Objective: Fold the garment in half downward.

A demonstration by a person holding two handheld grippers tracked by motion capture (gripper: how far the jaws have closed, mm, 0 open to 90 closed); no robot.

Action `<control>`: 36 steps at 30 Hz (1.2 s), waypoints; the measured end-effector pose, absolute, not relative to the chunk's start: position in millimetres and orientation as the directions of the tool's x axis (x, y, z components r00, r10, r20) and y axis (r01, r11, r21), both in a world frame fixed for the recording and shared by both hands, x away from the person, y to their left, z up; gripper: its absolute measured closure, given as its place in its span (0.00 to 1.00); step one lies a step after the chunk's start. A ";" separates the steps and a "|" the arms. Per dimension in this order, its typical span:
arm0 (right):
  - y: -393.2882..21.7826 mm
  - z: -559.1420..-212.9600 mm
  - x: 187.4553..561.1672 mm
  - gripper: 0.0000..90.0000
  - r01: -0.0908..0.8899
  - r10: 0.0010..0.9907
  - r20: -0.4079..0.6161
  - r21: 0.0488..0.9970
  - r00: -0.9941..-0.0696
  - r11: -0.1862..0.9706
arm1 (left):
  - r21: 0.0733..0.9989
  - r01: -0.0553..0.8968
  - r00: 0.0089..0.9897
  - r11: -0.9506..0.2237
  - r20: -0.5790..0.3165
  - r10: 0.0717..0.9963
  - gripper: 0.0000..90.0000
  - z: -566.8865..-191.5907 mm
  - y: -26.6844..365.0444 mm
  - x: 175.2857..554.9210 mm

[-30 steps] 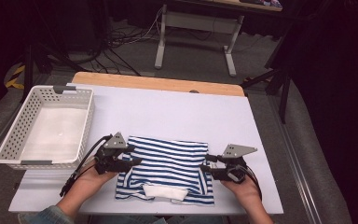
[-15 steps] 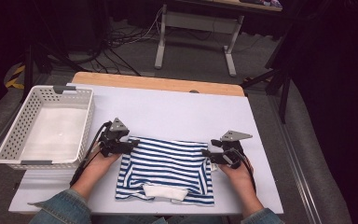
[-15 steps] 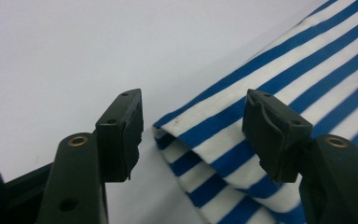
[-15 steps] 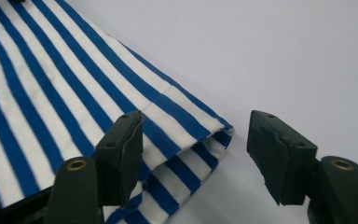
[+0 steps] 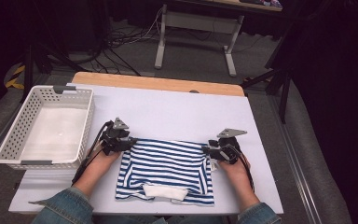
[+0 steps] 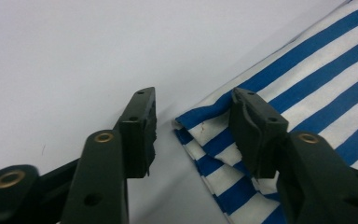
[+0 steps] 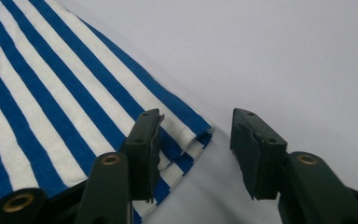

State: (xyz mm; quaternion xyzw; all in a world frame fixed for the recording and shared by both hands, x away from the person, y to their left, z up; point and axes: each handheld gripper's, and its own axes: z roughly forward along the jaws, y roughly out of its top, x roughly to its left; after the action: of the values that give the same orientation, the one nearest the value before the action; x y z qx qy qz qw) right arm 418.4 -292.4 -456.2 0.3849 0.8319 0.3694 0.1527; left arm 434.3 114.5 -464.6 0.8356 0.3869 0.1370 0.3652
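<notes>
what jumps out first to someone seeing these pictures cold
The blue and white striped shirt lies folded on the white table, near its front edge. The left claw and right claw sit at its two far corners, jaws apart and just closing, one corner between each pair. A white basket stands at the left.

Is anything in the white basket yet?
No, the white basket at the table's left shows a bare floor, while the striped shirt lies flat on the table.
</notes>
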 end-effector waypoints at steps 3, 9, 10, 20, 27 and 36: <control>-291.5 -454.9 417.7 0.83 0.538 0.742 0.055 0.724 -0.668 0.432 | 0.703 0.546 0.685 -0.455 -0.062 0.726 0.78 -462.3 111.5 433.8; -292.3 -445.4 416.7 0.97 0.527 0.731 0.054 0.729 -0.681 0.437 | 0.707 0.536 0.675 -0.462 -0.030 0.737 0.93 -456.1 107.0 430.2; -293.5 -442.8 417.6 0.97 0.524 0.735 0.052 0.734 -0.677 0.431 | 0.711 0.533 0.672 -0.459 -0.026 0.740 0.93 -454.8 106.8 430.2; -294.2 -439.8 443.3 0.97 0.513 0.776 -0.027 0.736 -0.630 0.442 | 0.743 0.530 0.640 -0.410 -0.033 0.767 0.94 -453.8 104.0 443.3; -293.3 -446.3 450.4 0.95 0.519 0.795 -0.033 0.741 -0.605 0.426 | 0.742 0.537 0.630 -0.400 -0.037 0.776 0.94 -459.0 100.0 452.7; -298.2 -429.9 440.0 0.43 0.479 0.798 0.028 0.812 -0.603 0.333 | 0.796 0.502 0.656 -0.338 -0.095 0.749 0.48 -452.0 106.6 451.3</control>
State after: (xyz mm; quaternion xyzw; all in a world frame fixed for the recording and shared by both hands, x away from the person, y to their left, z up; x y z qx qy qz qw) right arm 440.0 -298.2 -429.9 0.4021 0.7935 0.4143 0.1925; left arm 451.3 106.6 -452.0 0.8049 0.3885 0.1456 0.4243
